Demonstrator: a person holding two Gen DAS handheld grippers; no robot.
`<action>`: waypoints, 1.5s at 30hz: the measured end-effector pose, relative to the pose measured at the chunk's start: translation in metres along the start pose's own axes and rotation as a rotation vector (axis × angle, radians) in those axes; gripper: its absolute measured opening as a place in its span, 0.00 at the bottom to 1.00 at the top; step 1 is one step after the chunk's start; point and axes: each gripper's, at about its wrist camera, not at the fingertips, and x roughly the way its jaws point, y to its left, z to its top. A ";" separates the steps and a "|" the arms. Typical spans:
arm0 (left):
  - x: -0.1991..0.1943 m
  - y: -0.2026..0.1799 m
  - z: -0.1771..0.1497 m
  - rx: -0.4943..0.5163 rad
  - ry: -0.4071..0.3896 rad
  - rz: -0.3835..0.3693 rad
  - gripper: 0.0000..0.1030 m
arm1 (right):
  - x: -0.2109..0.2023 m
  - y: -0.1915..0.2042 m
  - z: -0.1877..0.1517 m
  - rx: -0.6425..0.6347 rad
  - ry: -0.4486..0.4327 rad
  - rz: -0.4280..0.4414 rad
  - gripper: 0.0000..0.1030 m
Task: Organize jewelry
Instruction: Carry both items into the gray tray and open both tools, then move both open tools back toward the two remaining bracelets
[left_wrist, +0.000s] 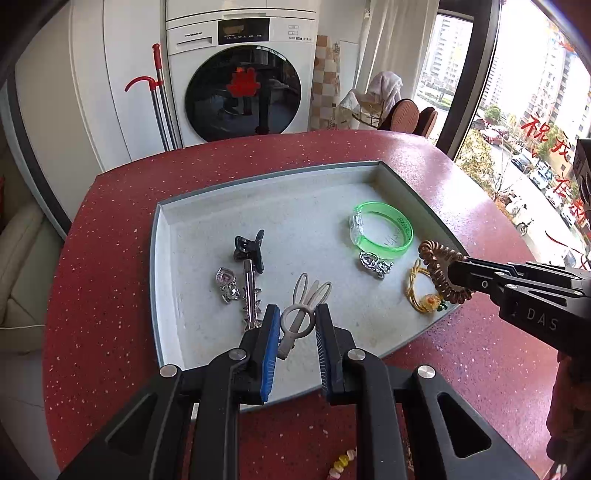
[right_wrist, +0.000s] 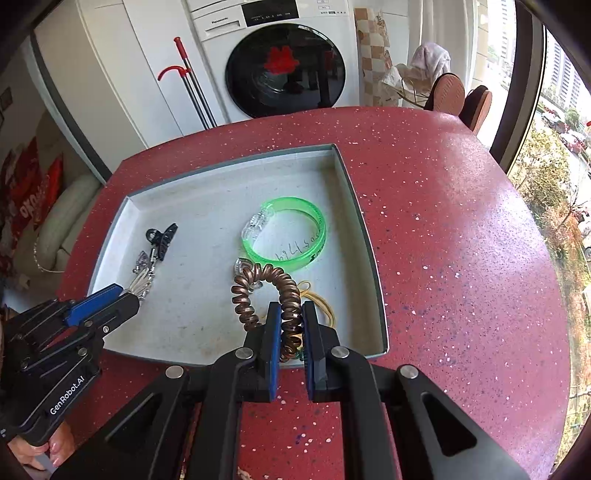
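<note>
The left gripper is matte black, with angular arms pierced by triangular cut-outs and round silver pivot screws at each joint. Its fingers carry ribbed blue pads, the near one bright blue and the other darker in shadow. Seen from the right wrist view, its housing bears white lettering reading "GenRobot.AI". The right gripper is built the same: black linkages, silver screws, blue pads. Its side shows pale letters "DAS", possibly part of a longer word. Bare skin of the left hand shows with glossy, pinkish fingernails.
</note>
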 end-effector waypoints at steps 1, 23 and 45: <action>0.006 -0.002 0.002 0.003 0.008 0.004 0.36 | 0.005 -0.002 0.001 0.005 0.011 -0.002 0.11; 0.050 -0.010 0.001 0.087 0.065 0.123 0.37 | 0.022 -0.008 0.003 0.036 0.020 0.004 0.48; -0.002 -0.013 0.006 0.044 -0.070 0.137 1.00 | -0.042 -0.019 -0.038 0.103 -0.053 0.069 0.57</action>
